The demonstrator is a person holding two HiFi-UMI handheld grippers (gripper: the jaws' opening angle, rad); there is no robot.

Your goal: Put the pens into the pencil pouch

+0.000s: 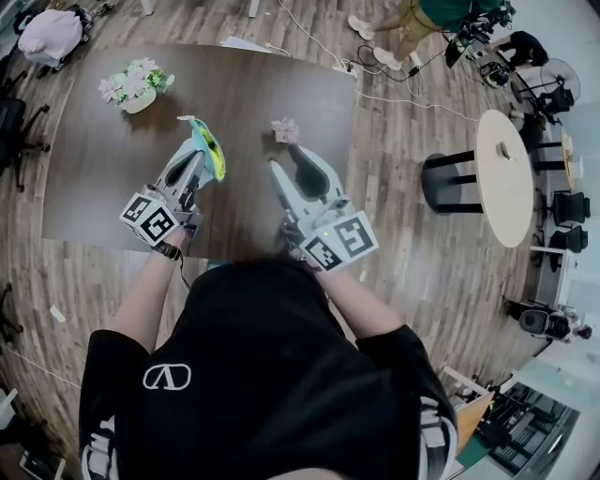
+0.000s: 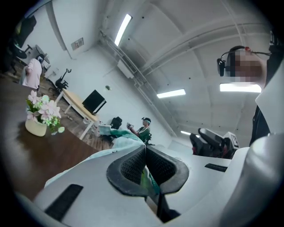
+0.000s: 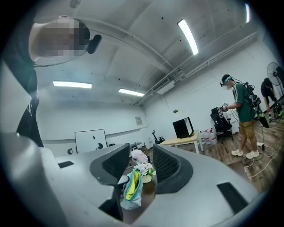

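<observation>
Pencil pouch is clamped in the shut jaws of the left gripper, over the desk, yellow lining showing. The right gripper, at 3 o'clock of it, stands half-open and empty. A flower pot sits at 10 o'clock.

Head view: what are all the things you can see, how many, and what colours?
Table: one, dark brown, centre.
Flower pot: one, white with pink flowers, table's far left.
Pencil pouch: one, teal with yellow inside, pinched in the left gripper.
Small pink thing: one, on the table beyond the right gripper; too small to identify.
Round table: one, pale wood, right side.
Other person: one, green top, beyond the table.
Left gripper: one, white, shut on the pencil pouch.
Right gripper: one, white, open, empty.
</observation>
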